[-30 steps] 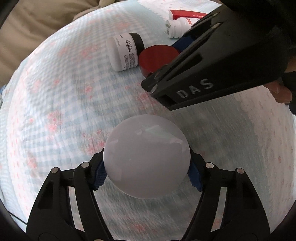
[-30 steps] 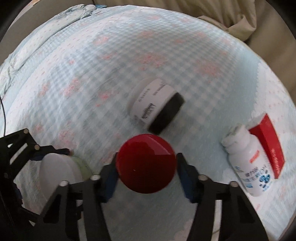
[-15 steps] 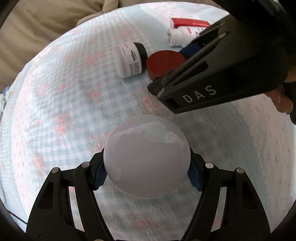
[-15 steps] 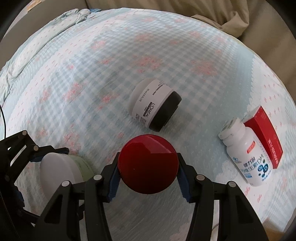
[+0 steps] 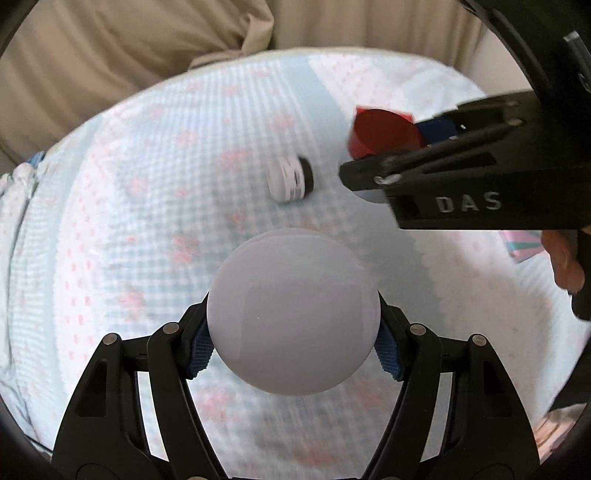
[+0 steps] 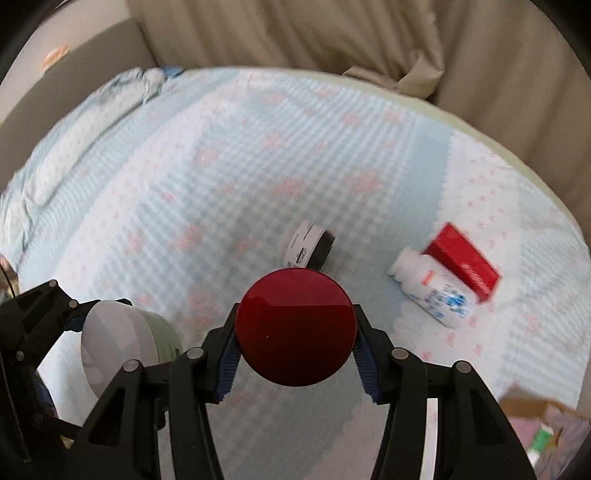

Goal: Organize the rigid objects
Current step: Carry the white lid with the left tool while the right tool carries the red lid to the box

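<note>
My left gripper (image 5: 293, 341) is shut on a white-lidded jar (image 5: 293, 310), held above the bed; from the right wrist view the jar (image 6: 122, 343) has a pale green body. My right gripper (image 6: 295, 354) is shut on a red-lidded jar (image 6: 295, 326), which also shows at upper right in the left wrist view (image 5: 384, 134). A white jar with a black lid (image 6: 308, 249) lies on its side on the blue checked bedspread (image 6: 207, 184), beyond the red jar. A white pill bottle (image 6: 432, 291) and a red box (image 6: 461, 256) lie together at the right.
Beige bedding (image 6: 295, 33) is bunched along the far edge of the bed. A cardboard box with colourful contents (image 6: 543, 428) sits at the lower right. A person's hand (image 5: 565, 262) holds the right gripper.
Both grippers have lifted and pulled back with their jars; the lying jar, bottle and box now look smaller and farther away. The beige bedding has come into view.
</note>
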Demonstrator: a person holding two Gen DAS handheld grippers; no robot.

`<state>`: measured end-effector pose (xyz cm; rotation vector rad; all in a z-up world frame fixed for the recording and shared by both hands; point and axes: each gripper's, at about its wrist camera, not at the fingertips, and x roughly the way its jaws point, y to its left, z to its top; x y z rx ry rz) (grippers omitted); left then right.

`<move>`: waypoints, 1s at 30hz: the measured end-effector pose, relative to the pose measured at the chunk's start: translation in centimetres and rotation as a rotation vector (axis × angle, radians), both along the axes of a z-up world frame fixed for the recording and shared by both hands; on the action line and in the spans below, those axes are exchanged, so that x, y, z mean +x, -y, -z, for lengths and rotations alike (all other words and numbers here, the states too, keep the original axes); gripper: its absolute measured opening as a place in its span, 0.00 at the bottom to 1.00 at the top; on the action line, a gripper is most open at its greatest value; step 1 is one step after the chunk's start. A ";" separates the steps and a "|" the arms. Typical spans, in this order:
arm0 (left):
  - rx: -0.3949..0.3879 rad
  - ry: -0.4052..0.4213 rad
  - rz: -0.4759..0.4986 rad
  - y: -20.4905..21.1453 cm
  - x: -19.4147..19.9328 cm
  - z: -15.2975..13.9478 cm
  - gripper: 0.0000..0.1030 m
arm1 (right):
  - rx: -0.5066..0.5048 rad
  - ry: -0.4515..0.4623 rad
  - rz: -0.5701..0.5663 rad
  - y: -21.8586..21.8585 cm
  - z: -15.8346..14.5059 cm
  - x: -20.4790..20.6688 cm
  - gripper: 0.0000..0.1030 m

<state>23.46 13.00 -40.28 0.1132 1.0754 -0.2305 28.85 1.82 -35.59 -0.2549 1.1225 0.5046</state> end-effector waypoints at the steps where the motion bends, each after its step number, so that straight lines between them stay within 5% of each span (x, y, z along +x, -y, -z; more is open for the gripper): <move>1: -0.002 0.007 0.002 0.0 -0.4 -1.2 0.66 | 0.008 -0.002 0.016 0.3 -1.2 -0.3 0.49; 9: -0.040 0.052 0.002 0.8 -3.3 -9.7 0.66 | 0.062 -0.023 0.170 3.9 -10.4 -4.7 0.49; 17: -0.056 0.099 0.048 5.8 -5.6 -16.6 0.66 | 0.077 0.019 0.292 10.9 -16.2 -8.7 0.49; 22: -0.096 0.077 0.088 11.7 -5.4 -18.8 0.66 | 0.078 0.039 0.337 17.5 -18.3 -10.7 0.49; 30: -0.106 0.026 0.162 23.8 -5.5 -18.6 0.66 | 0.057 0.013 0.398 30.4 -18.3 -12.2 0.49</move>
